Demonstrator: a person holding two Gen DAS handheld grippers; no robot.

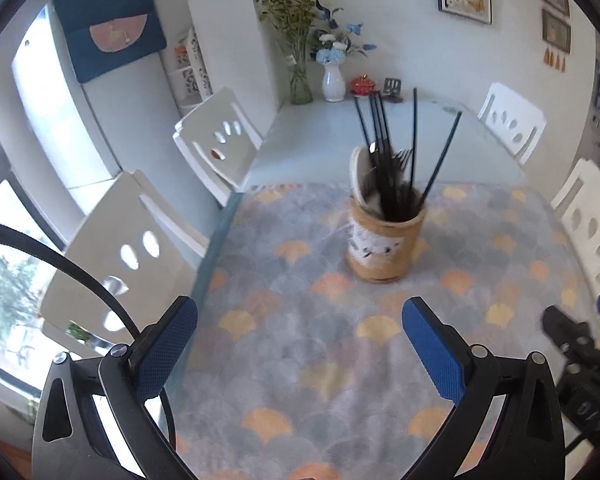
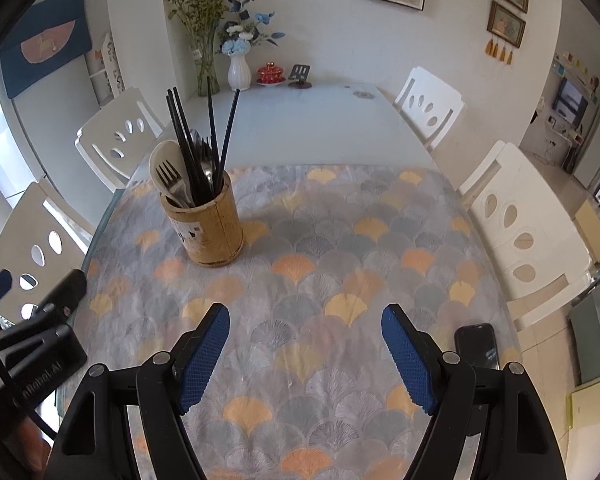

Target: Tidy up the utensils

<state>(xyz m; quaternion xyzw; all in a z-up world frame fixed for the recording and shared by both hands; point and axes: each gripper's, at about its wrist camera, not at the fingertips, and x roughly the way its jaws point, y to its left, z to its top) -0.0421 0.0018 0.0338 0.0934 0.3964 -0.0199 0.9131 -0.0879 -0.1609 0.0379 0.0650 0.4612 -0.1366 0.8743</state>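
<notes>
A bamboo cup point(image 2: 207, 224) stands upright on the patterned tablecloth point(image 2: 340, 248), toward the left side of the cloth in the right wrist view. It holds black chopsticks point(image 2: 188, 140) that lean apart above the rim, a white spoon point(image 2: 164, 164) against the left wall, and at least 2 forks point(image 2: 172, 178) with tines up. In the left wrist view the same cup point(image 1: 384, 244) sits ahead and a little right of centre, somewhat blurred.

The right gripper point(image 2: 306, 360) hangs over bare cloth with its jaws wide apart and nothing between the blue pads point(image 2: 204, 360). The left gripper point(image 1: 300, 352) is also spread wide and empty, over the near left edge of the cloth. Both are well apart from the cup.

A dark phone point(image 2: 476, 344) lies on the cloth just right of the right gripper. White chairs point(image 2: 512, 224) line both sides of the table point(image 2: 300, 120), and 2 vases of flowers point(image 2: 236, 52) stand at its far end.
</notes>
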